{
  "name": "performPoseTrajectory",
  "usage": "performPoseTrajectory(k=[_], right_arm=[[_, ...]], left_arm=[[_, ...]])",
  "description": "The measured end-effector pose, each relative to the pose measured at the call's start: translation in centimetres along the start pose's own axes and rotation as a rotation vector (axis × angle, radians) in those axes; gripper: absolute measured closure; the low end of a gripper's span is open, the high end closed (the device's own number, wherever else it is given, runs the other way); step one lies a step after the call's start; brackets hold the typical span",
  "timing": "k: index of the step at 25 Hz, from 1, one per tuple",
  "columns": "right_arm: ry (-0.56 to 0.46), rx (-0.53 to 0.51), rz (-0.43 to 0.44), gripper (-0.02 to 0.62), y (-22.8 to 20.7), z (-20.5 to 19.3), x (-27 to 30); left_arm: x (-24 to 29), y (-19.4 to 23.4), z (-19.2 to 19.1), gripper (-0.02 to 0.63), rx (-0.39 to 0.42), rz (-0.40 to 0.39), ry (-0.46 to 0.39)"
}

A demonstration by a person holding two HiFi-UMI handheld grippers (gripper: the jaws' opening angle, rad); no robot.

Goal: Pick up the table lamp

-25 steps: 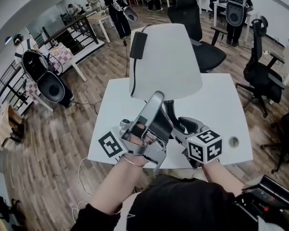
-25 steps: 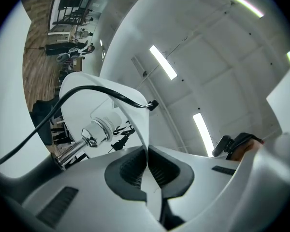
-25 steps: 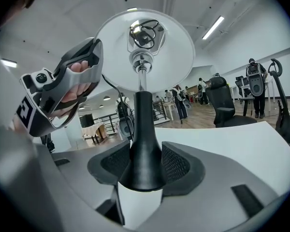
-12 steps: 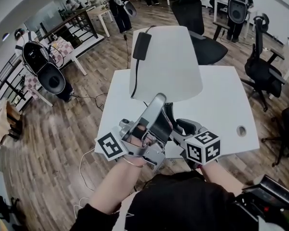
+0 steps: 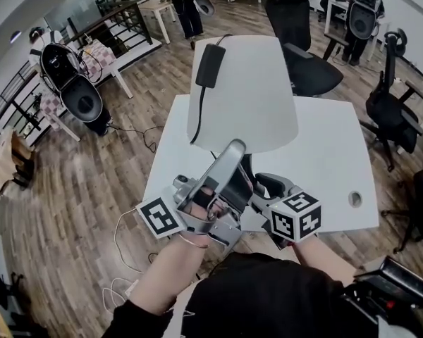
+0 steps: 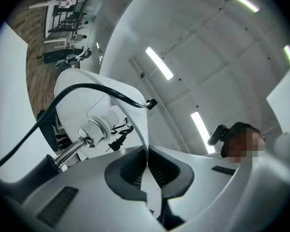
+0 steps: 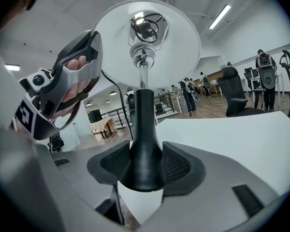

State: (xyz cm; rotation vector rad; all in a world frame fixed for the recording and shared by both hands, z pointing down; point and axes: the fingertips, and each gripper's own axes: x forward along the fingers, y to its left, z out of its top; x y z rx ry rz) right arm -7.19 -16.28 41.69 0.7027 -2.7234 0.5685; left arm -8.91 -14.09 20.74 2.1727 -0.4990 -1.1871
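A white rectangular table (image 5: 324, 182) stands on a wood-plank floor (image 5: 77, 189), and its top has a small round hole (image 5: 355, 199) close to the near right corner. The lamp (image 5: 243, 94) is over the left half of the top, and whether its foot touches the top cannot be told. On the floor, a black chair (image 5: 303, 48) stands just beyond the table's far edge, a second chair (image 5: 395, 111) stands off to the right, and loose cables (image 5: 124, 225) lie on the planks by the table's near left corner.
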Motion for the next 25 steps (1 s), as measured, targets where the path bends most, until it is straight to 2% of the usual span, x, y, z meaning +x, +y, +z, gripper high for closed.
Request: performPoseTrajectory(k=[5,11,16,25], right_arm=[[0.026,-0.006,0.039,0.374,-0.3,-0.3,-0.3],[0.062,0.019,0.075,0.371,2.0,-3.3,0.3],[0.094,0.032,0.092,0.371,2.0,-4.5,0.1],[0.108,0.033,0.112,0.371,4.8,-6.3,0.0]], left_arm=[[0.3,0.3,-0.6,0.589,0.019,0.012,-0.012],[-2.7,0.3,-0.9,0.589,0.013,0.046,-0.034],[-3.3,0.9,-1.5,0.589,0.009,0.075,-0.044],[-6.0,-0.7,-1.8,0.589,0.014,0.089,-0.056]])
